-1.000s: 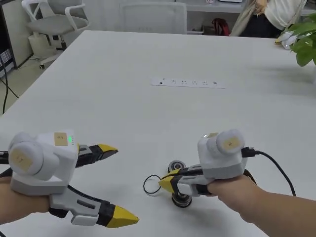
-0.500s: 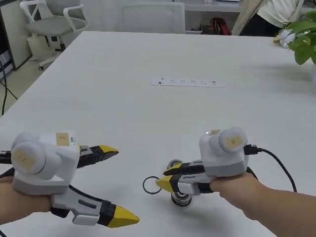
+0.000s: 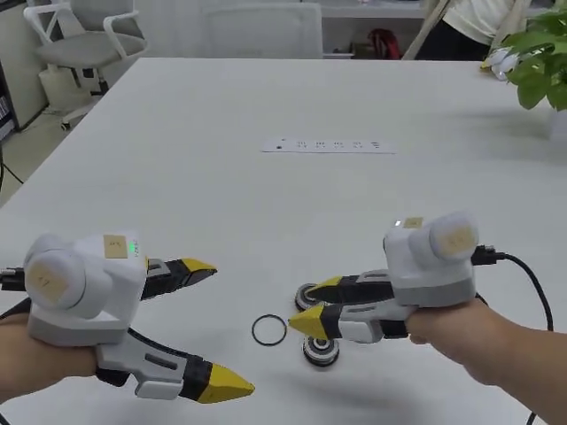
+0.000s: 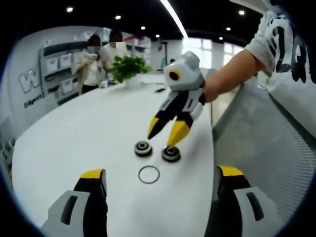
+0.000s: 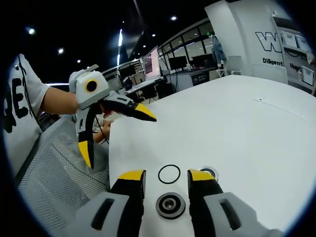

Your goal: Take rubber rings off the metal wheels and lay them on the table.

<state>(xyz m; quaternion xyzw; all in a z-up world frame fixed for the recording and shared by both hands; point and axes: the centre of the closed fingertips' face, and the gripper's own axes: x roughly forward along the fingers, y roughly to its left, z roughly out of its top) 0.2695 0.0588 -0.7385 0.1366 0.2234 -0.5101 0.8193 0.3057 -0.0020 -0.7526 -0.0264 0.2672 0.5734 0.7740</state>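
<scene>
A thin black rubber ring (image 3: 269,329) lies flat on the white table (image 3: 292,204), just left of two small metal wheels (image 3: 321,351) (image 3: 306,294). My right gripper (image 3: 310,306) hovers over the wheels, open, with nothing between its yellow tips. In the right gripper view the ring (image 5: 169,174) lies just beyond the tips, one wheel (image 5: 171,205) sits between the jaws below, and the other wheel (image 5: 208,172) peeks out beside the right fingertip. My left gripper (image 3: 213,328) is wide open to the left of the ring. In its view the ring (image 4: 148,174) lies ahead, both wheels (image 4: 143,148) (image 4: 171,154) beyond.
A white power strip (image 3: 328,145) lies mid-table. A green plant (image 3: 539,71) stands at the far right edge. Office chairs (image 3: 84,40) and a person (image 3: 483,27) are beyond the far side. A cable (image 3: 532,274) trails from the right gripper.
My right gripper has drawn back to the right, away from the ring, which stays on the table. The left gripper has barely moved.
</scene>
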